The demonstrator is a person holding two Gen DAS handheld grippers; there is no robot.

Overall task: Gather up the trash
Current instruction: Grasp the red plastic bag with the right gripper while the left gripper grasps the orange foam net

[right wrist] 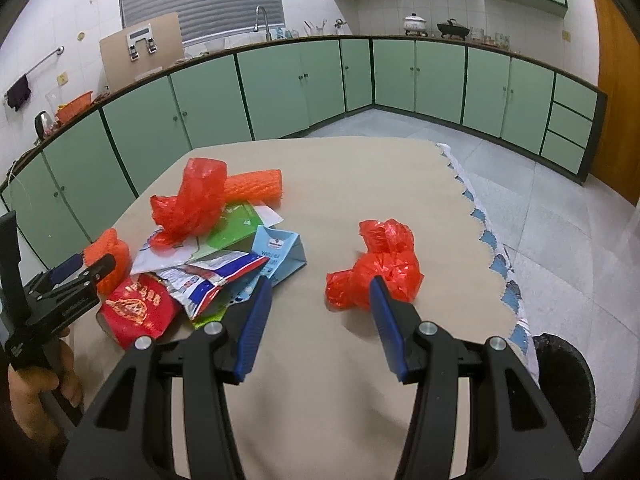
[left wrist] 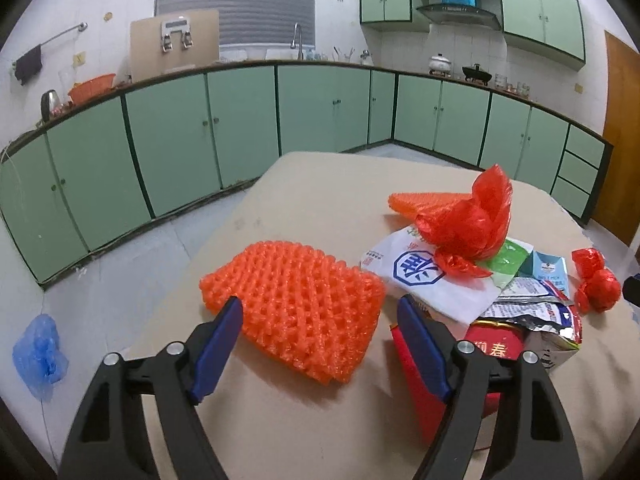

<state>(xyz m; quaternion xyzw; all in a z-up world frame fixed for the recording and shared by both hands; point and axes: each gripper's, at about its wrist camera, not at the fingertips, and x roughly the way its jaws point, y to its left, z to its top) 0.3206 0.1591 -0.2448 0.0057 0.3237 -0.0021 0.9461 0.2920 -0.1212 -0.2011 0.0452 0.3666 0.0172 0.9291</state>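
An orange foam fruit net [left wrist: 296, 308] lies on the beige table [left wrist: 320, 200]. My left gripper [left wrist: 320, 308] is open, its fingertips either side of the net's near end. A crumpled red plastic bag [right wrist: 376, 268] lies alone on the table; my right gripper [right wrist: 320, 292] is open just short of it, empty. A pile of trash holds a second red bag [left wrist: 468, 224], a second orange net [left wrist: 424, 202], a white wrapper [left wrist: 420, 276], a blue carton [left wrist: 550, 270], a foil packet [right wrist: 216, 276] and a red packet [right wrist: 138, 308].
A black-lined bin [right wrist: 564, 384] stands at the table's right edge, below the scalloped cloth edge [right wrist: 492, 248]. A blue plastic bag [left wrist: 38, 354] lies on the floor at left. Green cabinets [left wrist: 200, 128] line the walls behind. The left gripper also shows in the right wrist view [right wrist: 86, 266].
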